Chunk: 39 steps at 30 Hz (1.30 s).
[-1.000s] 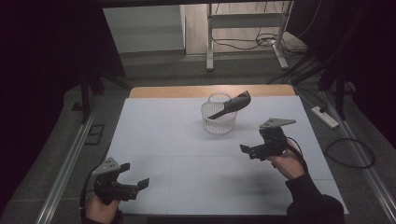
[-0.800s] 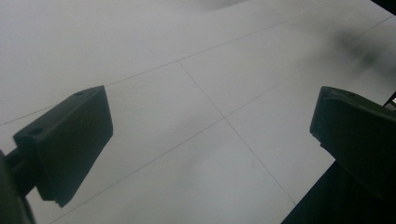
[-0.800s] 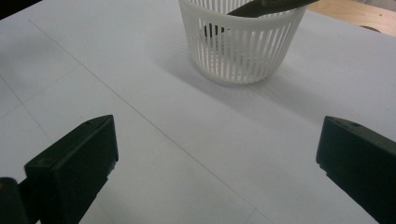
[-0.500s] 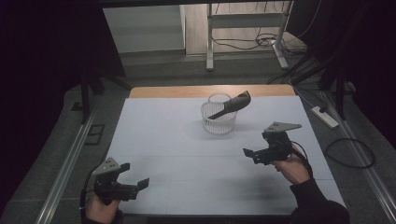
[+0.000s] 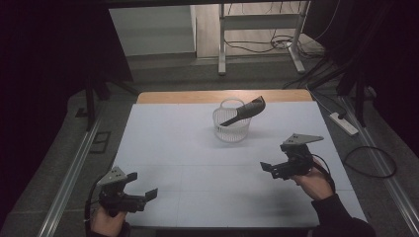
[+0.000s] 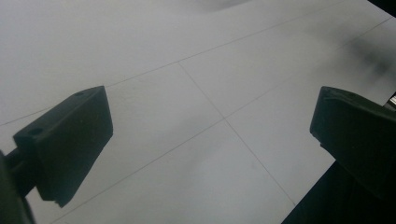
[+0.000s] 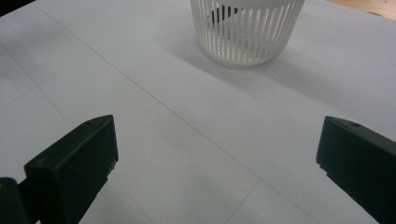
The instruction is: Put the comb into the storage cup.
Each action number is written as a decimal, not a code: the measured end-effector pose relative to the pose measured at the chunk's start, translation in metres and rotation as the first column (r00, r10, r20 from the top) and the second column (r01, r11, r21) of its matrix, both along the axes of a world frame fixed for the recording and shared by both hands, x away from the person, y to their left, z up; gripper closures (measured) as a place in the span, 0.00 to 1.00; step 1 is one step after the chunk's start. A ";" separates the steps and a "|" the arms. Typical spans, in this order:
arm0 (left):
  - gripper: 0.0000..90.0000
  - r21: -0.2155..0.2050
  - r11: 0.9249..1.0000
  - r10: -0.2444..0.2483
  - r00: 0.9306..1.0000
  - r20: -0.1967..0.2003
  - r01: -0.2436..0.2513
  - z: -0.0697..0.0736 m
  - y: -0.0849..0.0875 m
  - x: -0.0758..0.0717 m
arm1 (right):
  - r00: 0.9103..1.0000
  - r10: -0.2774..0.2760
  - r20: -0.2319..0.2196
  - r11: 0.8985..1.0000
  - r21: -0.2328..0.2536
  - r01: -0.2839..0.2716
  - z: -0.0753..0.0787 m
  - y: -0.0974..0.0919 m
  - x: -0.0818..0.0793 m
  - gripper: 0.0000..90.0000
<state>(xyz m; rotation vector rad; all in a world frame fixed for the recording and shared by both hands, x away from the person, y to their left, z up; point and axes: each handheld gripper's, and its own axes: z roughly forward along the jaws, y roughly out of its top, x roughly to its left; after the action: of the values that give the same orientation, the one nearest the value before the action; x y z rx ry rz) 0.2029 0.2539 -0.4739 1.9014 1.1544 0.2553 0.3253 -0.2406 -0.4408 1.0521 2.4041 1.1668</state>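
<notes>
Since the dark spatula point(image 5: 244, 111) already leans in the white slotted basket point(image 5: 231, 127) at the table's point(image 5: 168, 143) far middle, with its handle over the rim, any return should come in level and grip the handle without tipping the basket. Right gripper point(image 5: 268, 168) hovers near-right, jaws spread, empty, aimed at the basket point(image 7: 246, 32). Left gripper point(image 5: 144, 195) sits low at the near-left corner, jaws apart, empty.

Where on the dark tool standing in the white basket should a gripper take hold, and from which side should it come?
Probably the upper end of the dark tool, which leans out past the rim of the white basket toward the far right. Its lower end sits inside the slatted wall, out of reach. The right gripper, jaws open, is the nearer one; come from above on the right and close across the free end.
</notes>
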 end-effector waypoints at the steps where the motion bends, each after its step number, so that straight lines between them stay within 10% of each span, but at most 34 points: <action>1: 0.00 -0.001 1.000 0.001 1.000 0.000 -0.001 0.000 0.000 0.000 | 1.000 -0.001 -0.003 1.000 -0.001 0.001 0.000 -0.001 -0.001 0.00; 39: 0.00 0.009 1.000 0.021 1.000 0.006 -0.021 0.000 0.002 -0.001 | 0.999 -0.036 -0.034 0.999 -0.020 0.035 -0.005 -0.034 -0.028 0.00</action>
<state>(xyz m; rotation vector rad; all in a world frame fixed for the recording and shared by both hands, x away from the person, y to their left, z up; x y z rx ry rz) 0.2022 0.2554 -0.4737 1.8960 1.1711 0.2779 0.2977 -0.2750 -0.4460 1.1132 2.4079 1.1197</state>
